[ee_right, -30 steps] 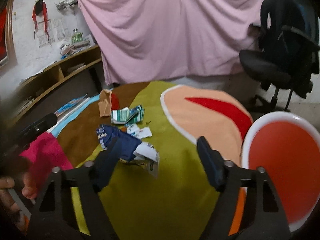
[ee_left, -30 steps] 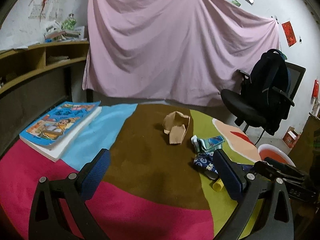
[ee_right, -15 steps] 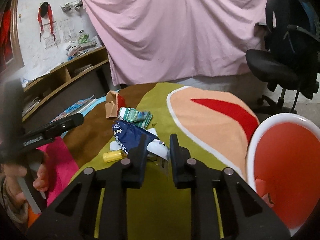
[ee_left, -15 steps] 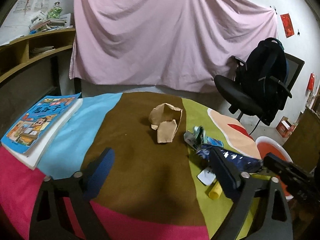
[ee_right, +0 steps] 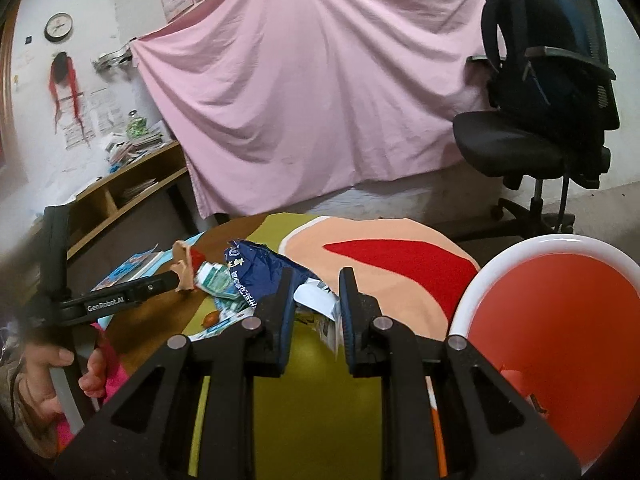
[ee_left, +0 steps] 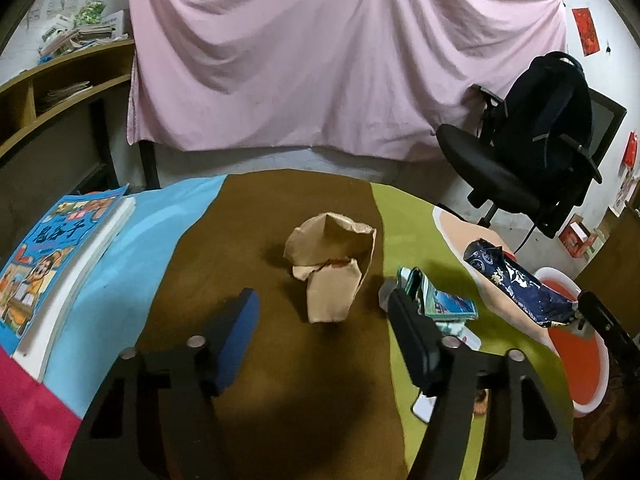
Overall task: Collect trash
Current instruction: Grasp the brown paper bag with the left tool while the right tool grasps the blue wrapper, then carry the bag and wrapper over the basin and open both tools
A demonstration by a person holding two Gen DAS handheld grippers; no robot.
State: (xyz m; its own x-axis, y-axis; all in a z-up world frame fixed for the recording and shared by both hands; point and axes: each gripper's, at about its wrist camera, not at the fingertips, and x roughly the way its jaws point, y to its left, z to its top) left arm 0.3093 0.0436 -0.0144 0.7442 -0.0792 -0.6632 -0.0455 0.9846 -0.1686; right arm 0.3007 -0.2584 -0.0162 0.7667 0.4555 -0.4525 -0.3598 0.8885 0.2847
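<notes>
The dark blue snack wrapper (ee_right: 256,272) is pinched in the right gripper (ee_right: 316,300), lifted off the table beside the red bin (ee_right: 560,320). The left gripper (ee_left: 320,320), jaws closing on nothing, faces the crumpled brown paper bag (ee_left: 332,264).

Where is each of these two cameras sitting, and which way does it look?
Left wrist view: rides the left gripper, looking across the table at a crumpled brown paper bag; its own two fingers show, jaws closing on nothing.
Right wrist view: rides the right gripper, aimed at the red basin; its fingers pinch a blue snack wrapper, and a hand shows.
Shared: wrapper, bag, basin, pink sheet, office chair.
</notes>
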